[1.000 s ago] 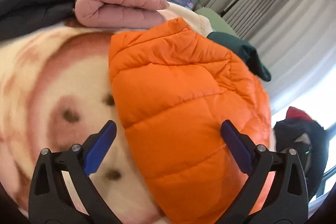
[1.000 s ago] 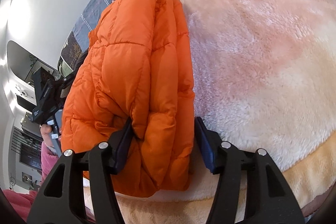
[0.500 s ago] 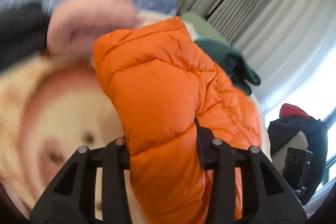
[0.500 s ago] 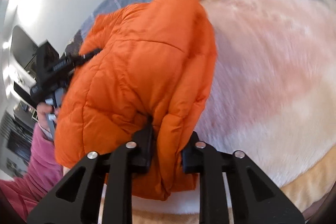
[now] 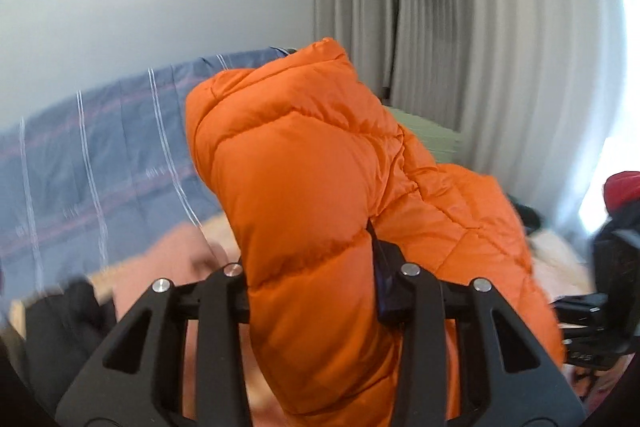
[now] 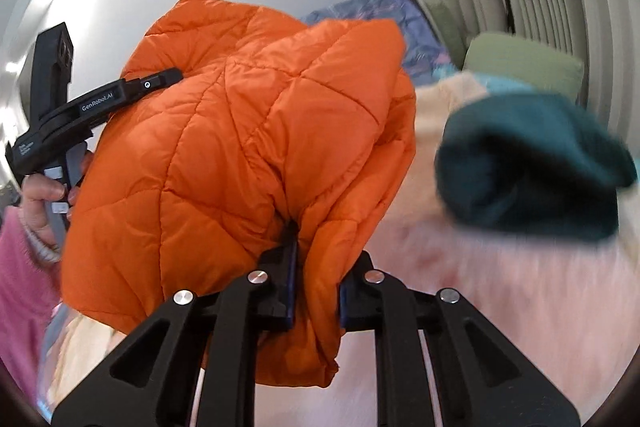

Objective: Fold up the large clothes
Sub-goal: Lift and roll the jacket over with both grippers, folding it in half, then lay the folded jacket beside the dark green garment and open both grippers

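Orange puffer, pinched at both ends – off the bed.
Left gripper (image 5: pixel 316 291) and right gripper (image 6: pixel 314 287) each clamped on a thick fold of the orange jacket (image 6: pixel 256 147), which hangs between them above the fleece blanket (image 6: pixel 500 299). Light, squashy, slick shell – likely to slide, so grip deep at quilted seams.

Fleece blanket (image 6: pixel 500 291), teal garment (image 6: pixel 532 167), seemingly folded

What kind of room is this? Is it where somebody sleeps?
Most likely a bedroom. There is a bed with a striped blue quilt and a fluffy pink blanket, long grey curtains over a window, and folded clothes such as a dark green garment.
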{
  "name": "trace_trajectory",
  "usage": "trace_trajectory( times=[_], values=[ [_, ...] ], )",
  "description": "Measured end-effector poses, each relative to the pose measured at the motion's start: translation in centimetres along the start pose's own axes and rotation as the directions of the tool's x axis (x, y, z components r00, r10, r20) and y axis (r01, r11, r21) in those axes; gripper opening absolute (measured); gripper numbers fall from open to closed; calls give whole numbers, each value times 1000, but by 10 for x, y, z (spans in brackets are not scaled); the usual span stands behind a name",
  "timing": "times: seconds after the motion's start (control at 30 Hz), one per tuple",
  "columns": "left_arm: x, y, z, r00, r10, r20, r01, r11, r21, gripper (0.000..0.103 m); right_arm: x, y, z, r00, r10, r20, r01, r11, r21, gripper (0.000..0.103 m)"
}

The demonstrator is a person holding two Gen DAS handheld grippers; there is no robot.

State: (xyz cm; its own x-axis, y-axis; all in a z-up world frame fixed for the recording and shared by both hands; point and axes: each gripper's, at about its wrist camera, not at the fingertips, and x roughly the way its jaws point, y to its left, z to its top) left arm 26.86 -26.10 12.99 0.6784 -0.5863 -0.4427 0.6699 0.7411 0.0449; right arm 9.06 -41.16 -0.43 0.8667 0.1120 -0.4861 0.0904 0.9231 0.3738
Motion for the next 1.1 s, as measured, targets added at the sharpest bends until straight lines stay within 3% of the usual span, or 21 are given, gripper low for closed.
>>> trace_trajectory(
  times=[0.13, 0.17, 0.2, 0.27, 0.33, 0.43, 0.5, 0.57, 0.7, 0.77, 0.83, 0.93, 1.1],
  values=[
    [75, -5, 32, 989, 146, 17, -147, 985, 90, 39, 60, -23, 37, 992, -122, 16, 122, 993, 9, 15],
    [95, -5, 33, 982, 189, 12, -189, 977, 96, 45, 80, -29, 40, 987, -163, 3, 163, 987, 10, 15],
    [116, -4, 31, 971, 237, -6, -235, 967, 94, 53, 97, -37, 40, 982, -188, -23, 189, 982, 19, 15],
    [158, 1, 14, 936, 343, -78, -337, 939, 73, 60, 140, -53, 34, 967, -225, -124, 231, 972, 43, 15],
    [195, 12, -23, 916, 359, -182, -360, 933, 30, 60, 188, -79, 11, 932, -262, -250, 295, 950, 104, 22],
    [221, 13, -76, 910, 315, -270, -313, 948, 54, 60, 199, -98, 0, 931, -271, -245, 317, 932, 177, 25],
    [218, 12, -97, 920, 306, -244, -305, 951, 43, 59, 192, -92, 0, 921, -320, -223, 357, 922, 149, 25],
    [210, 16, -104, 937, 271, -222, -284, 958, -30, 60, 190, -91, -6, 913, -349, -213, 382, 913, 144, 25],
    [189, 13, -103, 942, 244, -228, -264, 963, -57, 67, 174, -82, -18, 902, -389, -187, 416, 898, 140, 26],
    [171, 7, -102, 949, 231, -216, -246, 968, -45, 77, 172, -88, -19, 904, -384, -187, 413, 899, 148, 35],
    [157, -1, -105, 956, 215, -200, -227, 973, -39, 80, 160, -92, -20, 907, -375, -193, 410, 892, 192, 53],
    [125, -10, -110, 967, 179, -184, -187, 982, -30, 81, 134, -95, -20, 939, -293, -178, 333, 904, 269, 53],
    [85, -18, -116, 974, 159, -162, -168, 985, -43, 87, 72, -80, -31, 957, -256, -138, 281, 936, 214, 55]
  ],
)
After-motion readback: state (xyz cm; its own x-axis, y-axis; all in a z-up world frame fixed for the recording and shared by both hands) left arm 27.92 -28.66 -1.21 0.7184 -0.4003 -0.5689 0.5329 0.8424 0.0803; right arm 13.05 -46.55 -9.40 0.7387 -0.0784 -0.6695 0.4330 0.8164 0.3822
